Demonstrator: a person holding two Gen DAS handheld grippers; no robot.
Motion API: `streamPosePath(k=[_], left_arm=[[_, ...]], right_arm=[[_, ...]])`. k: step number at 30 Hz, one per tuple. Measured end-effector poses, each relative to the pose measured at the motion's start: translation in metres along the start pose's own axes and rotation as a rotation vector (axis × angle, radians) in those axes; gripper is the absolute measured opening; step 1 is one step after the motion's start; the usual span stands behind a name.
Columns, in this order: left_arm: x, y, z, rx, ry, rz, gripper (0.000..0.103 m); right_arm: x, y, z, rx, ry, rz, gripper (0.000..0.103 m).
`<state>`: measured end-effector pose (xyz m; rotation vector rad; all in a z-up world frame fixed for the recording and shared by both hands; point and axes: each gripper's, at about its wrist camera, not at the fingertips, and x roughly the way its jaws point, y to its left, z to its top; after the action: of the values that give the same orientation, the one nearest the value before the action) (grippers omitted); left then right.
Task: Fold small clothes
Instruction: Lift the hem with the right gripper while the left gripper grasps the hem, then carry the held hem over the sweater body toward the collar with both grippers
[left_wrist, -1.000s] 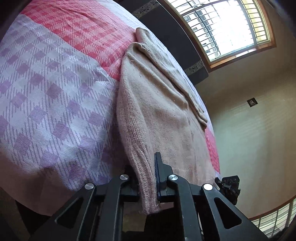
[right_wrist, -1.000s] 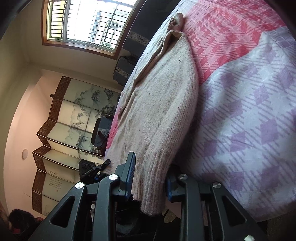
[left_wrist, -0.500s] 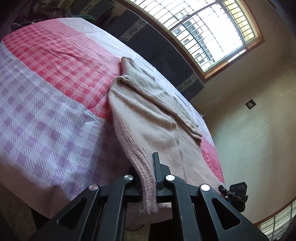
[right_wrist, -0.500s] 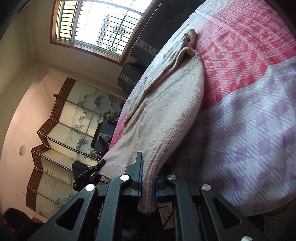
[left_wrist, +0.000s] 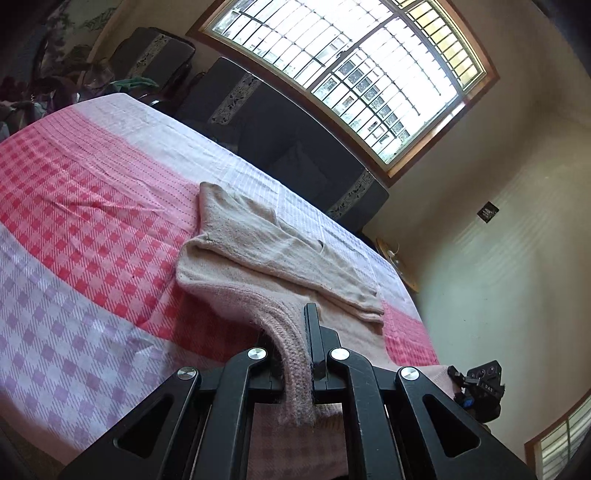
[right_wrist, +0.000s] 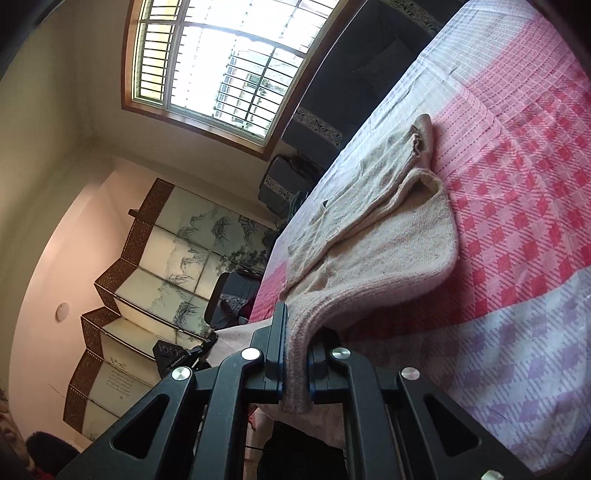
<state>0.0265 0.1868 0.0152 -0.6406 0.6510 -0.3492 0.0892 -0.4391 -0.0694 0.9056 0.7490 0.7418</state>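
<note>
A pale pink knitted sweater (left_wrist: 258, 266) lies on a bed covered by a checked bedspread (left_wrist: 85, 229), red-and-white in the middle band and lilac-and-white toward the near edge. The sweater's sleeves are folded across its body, and its far part rests flat on the red checks. Its near ribbed hem is lifted off the cover at both corners, so the knit slopes up from the bed toward the cameras.

The left gripper (left_wrist: 295, 354) is clamped on one corner of the hem; the ribbed edge passes between its black fingers and hangs a little below them. The right gripper (right_wrist: 295, 354) is likewise clenched on the other hem corner, with the knit pinched between its blue-edged pads and a short tail drooping underneath. Each gripper shows as a small dark shape at the edge of the other's view.

No container is in view. Beyond the bed stands a dark sofa (left_wrist: 280, 140) with patterned trim, under a large barred window (left_wrist: 354, 70) with a wooden frame. In the right wrist view a folding screen (right_wrist: 155, 280) painted with a landscape stands against the wall beside the bed. Nothing lies on the bedspread between the sweater and the bed's far edge.
</note>
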Motion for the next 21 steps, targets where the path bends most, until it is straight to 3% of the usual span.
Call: streamPosePath(k=[21], left_arm=[[0.059, 0.018, 0.068, -0.060, -0.059, 0.054, 0.006]], right_arm=[[0.045, 0.018, 0.095, -0.051, -0.058, -0.071, 0.008]])
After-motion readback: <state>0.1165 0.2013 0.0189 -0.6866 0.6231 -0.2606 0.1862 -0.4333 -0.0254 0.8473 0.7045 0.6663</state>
